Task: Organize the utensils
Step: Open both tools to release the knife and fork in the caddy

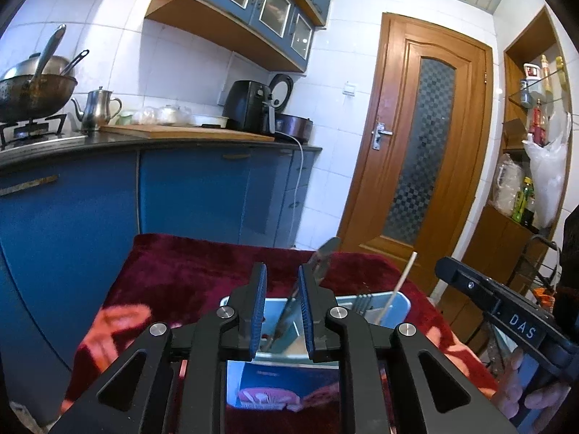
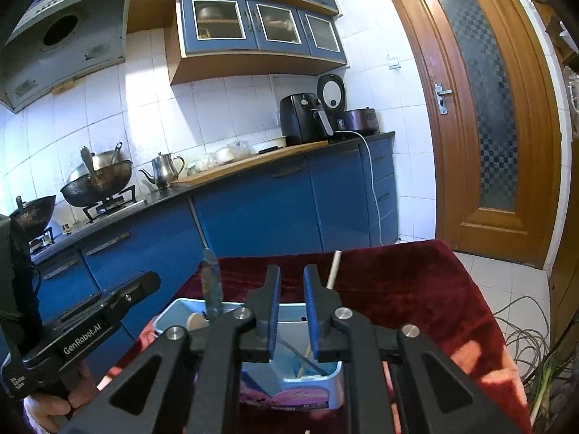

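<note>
A light-blue utensil holder (image 1: 404,306) stands on a dark red cloth (image 1: 181,275), right in front of both grippers. A metal utensil (image 1: 327,253) leans in it. Its shaft runs through the gap of my left gripper (image 1: 281,275), which is open, and the blue pads do not press on the shaft. A pale chopstick (image 1: 400,284) stands in the holder's right part. In the right wrist view my right gripper (image 2: 291,273) is open over the holder (image 2: 334,379) with nothing between its pads. The chopstick (image 2: 334,267) rises just right of it and the metal utensil (image 2: 211,285) to its left.
Blue base cabinets (image 1: 202,195) run behind the table. On their counter are a wok (image 1: 32,94), a steel kettle (image 1: 96,110) and a black air fryer (image 1: 249,108). A wooden door (image 1: 423,152) stands at the right, with shelves (image 1: 524,166) beside it. Cables (image 2: 521,336) lie on the floor.
</note>
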Demonstrator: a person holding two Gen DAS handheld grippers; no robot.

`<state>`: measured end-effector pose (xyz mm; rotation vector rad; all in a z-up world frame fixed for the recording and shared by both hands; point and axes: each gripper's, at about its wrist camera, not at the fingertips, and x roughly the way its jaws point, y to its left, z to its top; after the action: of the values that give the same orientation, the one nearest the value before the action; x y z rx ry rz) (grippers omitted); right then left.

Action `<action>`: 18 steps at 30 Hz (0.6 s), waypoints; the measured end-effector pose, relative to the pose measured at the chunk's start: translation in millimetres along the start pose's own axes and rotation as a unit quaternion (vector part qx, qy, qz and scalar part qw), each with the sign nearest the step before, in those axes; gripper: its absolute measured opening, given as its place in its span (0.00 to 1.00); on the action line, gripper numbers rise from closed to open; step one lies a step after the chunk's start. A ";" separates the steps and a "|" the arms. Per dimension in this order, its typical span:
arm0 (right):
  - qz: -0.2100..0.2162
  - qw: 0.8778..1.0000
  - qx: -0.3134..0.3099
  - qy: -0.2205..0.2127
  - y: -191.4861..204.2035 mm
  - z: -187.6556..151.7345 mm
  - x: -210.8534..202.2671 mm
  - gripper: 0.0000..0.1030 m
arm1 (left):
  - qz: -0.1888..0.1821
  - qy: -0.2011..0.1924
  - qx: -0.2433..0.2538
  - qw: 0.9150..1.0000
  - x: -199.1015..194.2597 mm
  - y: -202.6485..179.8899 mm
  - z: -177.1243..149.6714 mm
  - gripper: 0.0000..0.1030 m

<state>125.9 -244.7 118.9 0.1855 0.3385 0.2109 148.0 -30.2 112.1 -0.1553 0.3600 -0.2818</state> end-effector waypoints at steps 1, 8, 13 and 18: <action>0.001 1.000 0.001 0.000 1.5 0.8 -2.9 0.15 | 0.000 0.002 0.001 1.000 -3.8 -0.9 0.1 0.18; -0.004 1.000 -0.011 0.009 18.0 3.8 -32.5 0.15 | -0.001 0.031 0.009 0.999 -27.5 -6.7 -0.5 0.18; -0.010 0.999 -0.014 0.027 25.5 -1.0 -53.0 0.15 | -0.005 0.058 0.014 0.998 -45.3 -10.4 -6.4 0.18; -0.009 0.999 -0.007 0.051 26.5 -12.6 -66.3 0.15 | -0.007 0.078 0.032 0.996 -62.0 -17.6 -16.6 0.20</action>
<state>55.8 -232.9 133.3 0.1588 0.4392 0.2051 82.0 -30.0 120.4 -0.0722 0.5048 -0.3195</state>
